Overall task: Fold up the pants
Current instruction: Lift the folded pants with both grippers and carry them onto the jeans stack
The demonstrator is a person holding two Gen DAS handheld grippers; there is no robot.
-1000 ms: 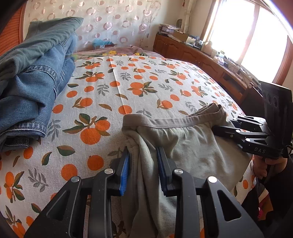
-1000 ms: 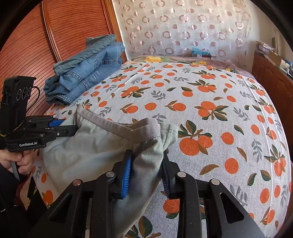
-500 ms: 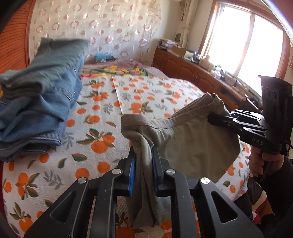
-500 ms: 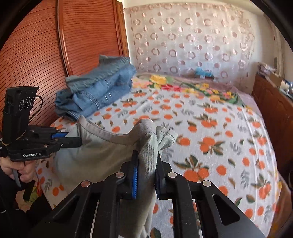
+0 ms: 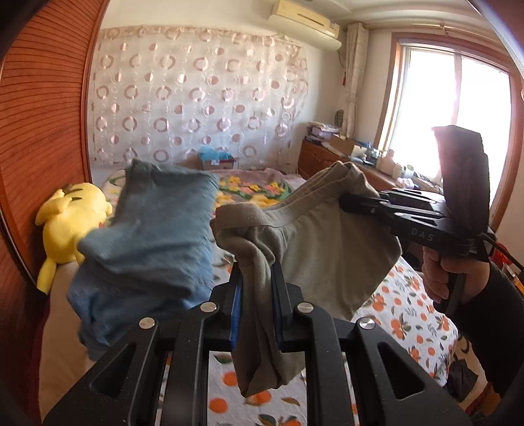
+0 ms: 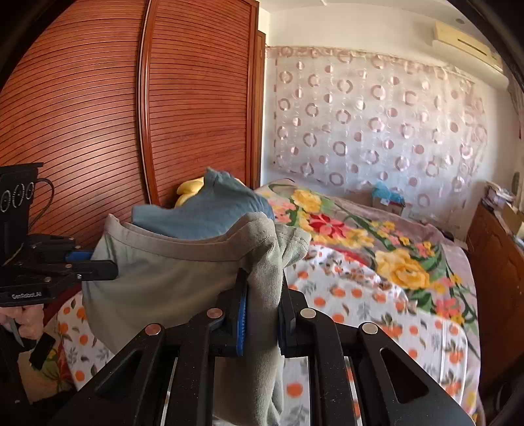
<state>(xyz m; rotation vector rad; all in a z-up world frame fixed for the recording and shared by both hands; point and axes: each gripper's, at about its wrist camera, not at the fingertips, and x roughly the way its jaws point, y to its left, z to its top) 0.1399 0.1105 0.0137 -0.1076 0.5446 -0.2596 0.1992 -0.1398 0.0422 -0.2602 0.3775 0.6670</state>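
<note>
Grip: our left gripper (image 5: 256, 306) and right gripper (image 6: 262, 314) each pinch the pants (image 5: 314, 242) waistband.
Progress: we hold them above the bed (image 6: 376, 295); no fold made yet.

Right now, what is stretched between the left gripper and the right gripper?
The waistband of the grey pants spans from the left gripper to the right gripper, each clamped on one end; both wrist views show it.

Ribbed wood wardrobe (image 6: 98, 114) left, circle-print curtain (image 5: 196, 108) back wall, bright window (image 5: 458, 108) right, AC unit (image 5: 304, 16) above.
</note>
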